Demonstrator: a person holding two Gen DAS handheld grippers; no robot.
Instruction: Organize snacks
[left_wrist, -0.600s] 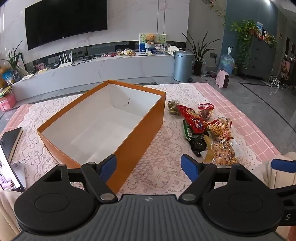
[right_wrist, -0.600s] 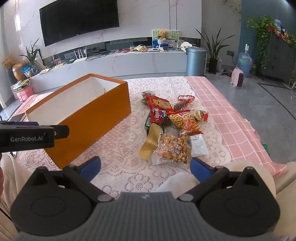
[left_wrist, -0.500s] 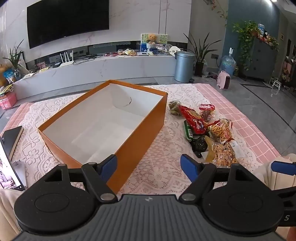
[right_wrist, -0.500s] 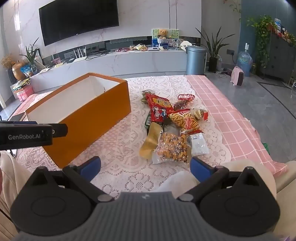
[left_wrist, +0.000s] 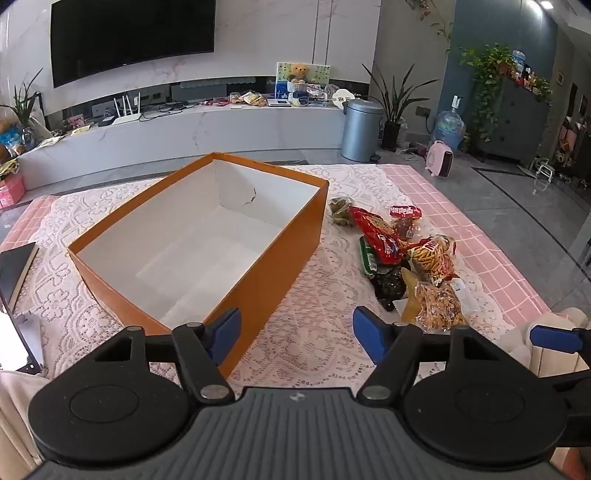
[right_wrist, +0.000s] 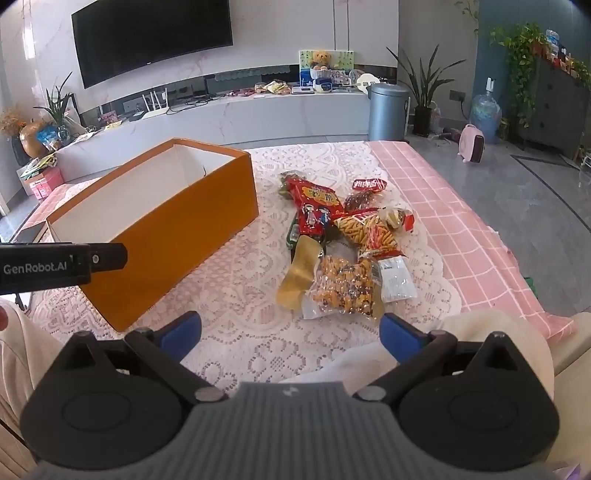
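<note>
Left wrist view: left tool (left_wrist: 295, 332) spread wide, empty, hovering low over the lace-covered bench (left_wrist: 314, 343) by the near corner of the orange box (left_wrist: 280, 266). Box is open-topped and bare inside, likely the destination. Snacks (right_wrist: 343, 243) lie heaped on the lace just right of the box, apart from it; the nut pack (right_wrist: 345, 286) is nearest. Right tool (right_wrist: 290, 332) also wide, empty, pointed at the heap, probably set for a first pick. Overlapping bags may drag neighbours. The box's tall wall stands between heap and interior. A dark book (left_wrist: 14, 266) lies at the bench's left edge, clear of the work.
</note>
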